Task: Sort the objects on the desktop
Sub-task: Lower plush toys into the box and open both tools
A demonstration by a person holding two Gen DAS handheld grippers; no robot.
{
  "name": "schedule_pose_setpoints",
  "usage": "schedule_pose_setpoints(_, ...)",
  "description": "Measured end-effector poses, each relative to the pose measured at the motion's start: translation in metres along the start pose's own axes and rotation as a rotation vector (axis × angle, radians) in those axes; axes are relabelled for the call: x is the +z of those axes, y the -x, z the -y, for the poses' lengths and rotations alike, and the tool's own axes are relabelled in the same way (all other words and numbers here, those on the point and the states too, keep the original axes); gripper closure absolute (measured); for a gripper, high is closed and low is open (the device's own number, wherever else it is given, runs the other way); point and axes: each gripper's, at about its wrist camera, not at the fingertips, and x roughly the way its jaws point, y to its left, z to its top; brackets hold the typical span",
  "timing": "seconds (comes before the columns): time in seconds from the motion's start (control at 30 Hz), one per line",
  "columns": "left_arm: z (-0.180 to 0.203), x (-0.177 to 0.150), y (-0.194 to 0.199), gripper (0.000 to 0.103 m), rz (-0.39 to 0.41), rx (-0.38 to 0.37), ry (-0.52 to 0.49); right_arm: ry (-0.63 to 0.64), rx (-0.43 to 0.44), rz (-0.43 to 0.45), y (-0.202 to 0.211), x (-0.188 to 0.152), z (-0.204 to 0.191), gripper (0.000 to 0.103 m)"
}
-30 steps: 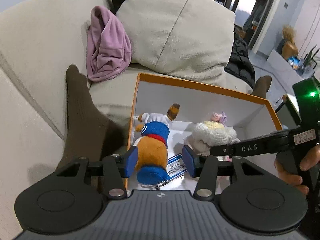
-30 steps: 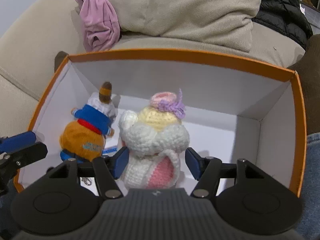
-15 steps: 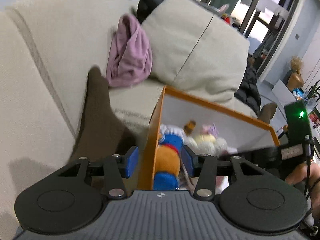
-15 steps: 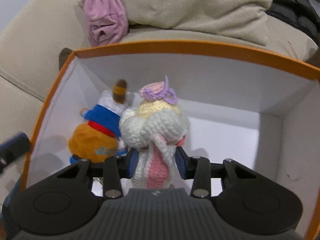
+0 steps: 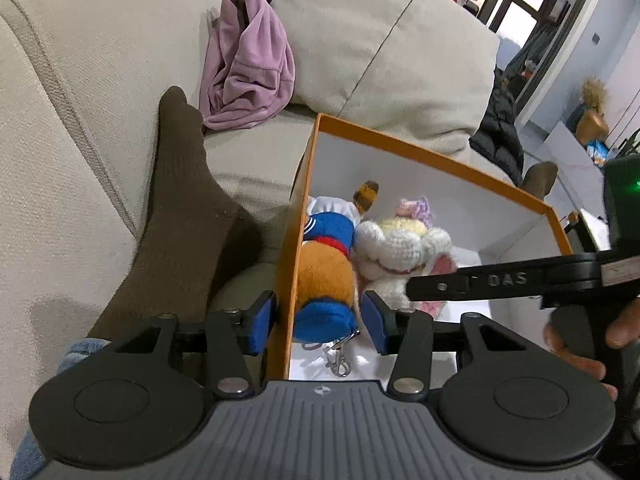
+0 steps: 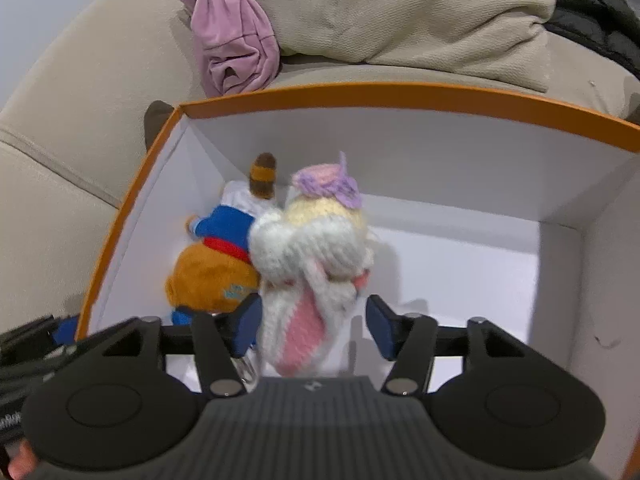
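An orange-rimmed white box (image 6: 400, 94) (image 5: 420, 152) sits on a beige sofa. Inside lie an orange plush in a blue jacket (image 6: 214, 276) (image 5: 326, 276) and a white crocheted bunny with a purple flower (image 6: 316, 248) (image 5: 404, 246). My right gripper (image 6: 312, 324) is open, its blue pads on either side of the bunny's pink ear, which the right pad does not touch. My left gripper (image 5: 320, 320) is open and straddles the box's left wall, with the orange plush's blue end between wall and right pad.
A pink garment (image 5: 248, 68) and a large beige cushion (image 5: 384, 40) lie behind the box. A leg in a brown sock (image 5: 176, 208) rests left of the box. A black jacket (image 5: 500, 128) lies at the back right.
My right gripper, squeezed on the bunny half a second ago, has opened. My left gripper shifted left until it straddled the box wall, and the box tilted back level.
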Motion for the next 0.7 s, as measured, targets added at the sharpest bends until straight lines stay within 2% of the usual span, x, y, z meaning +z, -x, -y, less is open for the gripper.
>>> schedule_pose_setpoints(0.23, 0.003, -0.006, -0.007, 0.091, -0.048, 0.119, -0.041, -0.04, -0.003, -0.026, -0.001, -0.001, 0.011, 0.043)
schedule_pose_setpoints(0.33, 0.004, -0.01, -0.004, 0.096, -0.059, 0.142, -0.055, -0.025, -0.011, -0.053, -0.002, -0.006, 0.009, 0.043)
schedule_pose_setpoints(0.5, 0.006, -0.022, 0.008, 0.096, -0.063, 0.155, -0.061, -0.002, -0.006, -0.084, -0.003, -0.012, 0.006, 0.043)
schedule_pose_setpoints(0.7, -0.001, -0.021, 0.01, 0.093, -0.041, 0.108, -0.024, 0.007, -0.011, -0.051, 0.001, -0.014, 0.004, 0.043)
